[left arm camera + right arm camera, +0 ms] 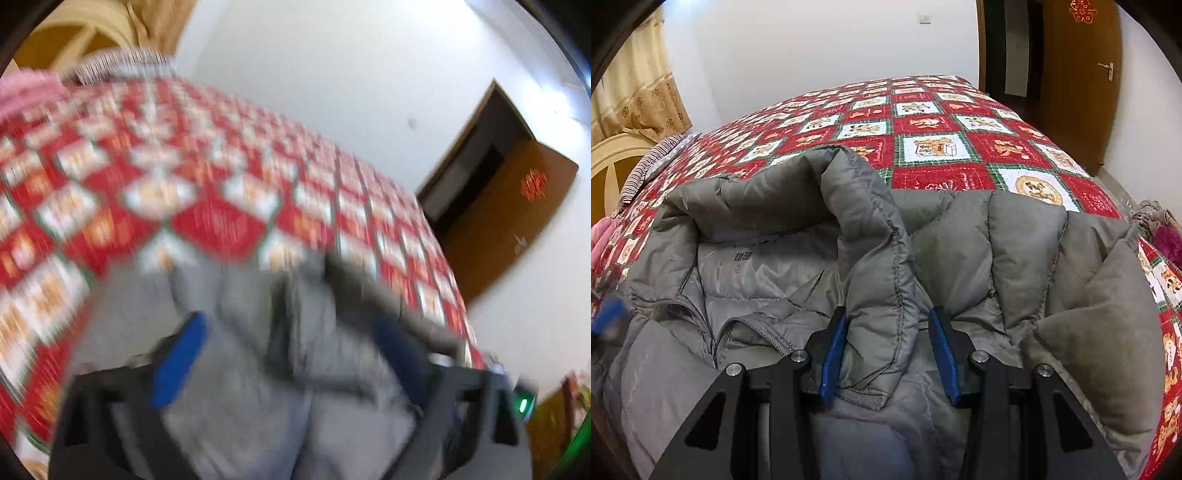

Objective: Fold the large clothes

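A grey quilted down jacket (798,258) lies on the red patchwork bedspread (923,122). Right gripper (888,350) fingers clamp its collar fold; left gripper (295,354) (blurred) fingers spread wide above it.

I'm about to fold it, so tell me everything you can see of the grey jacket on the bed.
The grey jacket is puffy and quilted with a shiny lining, a stand-up collar and a front zip partly open. It lies rumpled on the red checked bedspread, collar area facing up. A fold of its collar edge sits between the right gripper pads; whether they press it is unclear.
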`<action>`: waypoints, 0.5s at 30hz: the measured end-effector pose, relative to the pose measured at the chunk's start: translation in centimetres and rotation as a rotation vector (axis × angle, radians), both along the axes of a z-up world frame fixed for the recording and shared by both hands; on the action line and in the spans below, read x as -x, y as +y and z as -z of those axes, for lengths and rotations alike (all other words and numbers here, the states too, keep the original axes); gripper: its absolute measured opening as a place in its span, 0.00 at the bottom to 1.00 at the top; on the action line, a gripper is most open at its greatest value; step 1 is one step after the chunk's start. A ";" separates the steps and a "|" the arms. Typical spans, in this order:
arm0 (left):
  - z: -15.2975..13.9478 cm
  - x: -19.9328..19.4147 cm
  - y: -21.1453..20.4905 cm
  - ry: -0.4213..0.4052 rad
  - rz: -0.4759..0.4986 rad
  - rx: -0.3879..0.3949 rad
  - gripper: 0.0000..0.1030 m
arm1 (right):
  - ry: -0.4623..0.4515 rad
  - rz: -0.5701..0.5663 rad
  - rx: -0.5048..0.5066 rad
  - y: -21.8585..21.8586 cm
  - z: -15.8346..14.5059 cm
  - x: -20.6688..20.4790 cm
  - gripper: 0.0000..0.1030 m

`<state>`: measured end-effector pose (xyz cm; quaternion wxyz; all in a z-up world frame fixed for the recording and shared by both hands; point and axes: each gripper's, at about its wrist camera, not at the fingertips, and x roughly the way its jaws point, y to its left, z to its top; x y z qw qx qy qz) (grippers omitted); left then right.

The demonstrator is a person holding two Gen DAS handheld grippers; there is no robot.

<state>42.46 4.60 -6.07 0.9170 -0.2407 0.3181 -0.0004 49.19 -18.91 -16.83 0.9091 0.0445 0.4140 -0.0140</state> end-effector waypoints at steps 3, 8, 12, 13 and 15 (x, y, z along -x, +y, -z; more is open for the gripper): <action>-0.7 -3.8 -0.5 0.057 -0.007 -0.043 1.00 | -0.009 0.002 -0.001 0.1 0.1 0.1 0.44; 5.4 -8.4 -1.9 0.323 0.067 -0.047 0.63 | -0.017 0.003 -0.014 -0.1 0.1 0.2 0.44; 6.3 -6.1 -2.6 0.249 0.152 -0.055 0.08 | -0.020 0.003 -0.022 -0.2 0.1 0.4 0.44; 5.9 -5.3 -2.4 0.231 0.157 -0.042 0.08 | -0.021 0.003 -0.023 -0.2 0.1 0.4 0.44; 5.2 -3.7 -2.4 0.171 0.121 -0.098 0.08 | -0.022 0.003 -0.027 -0.3 0.1 0.4 0.44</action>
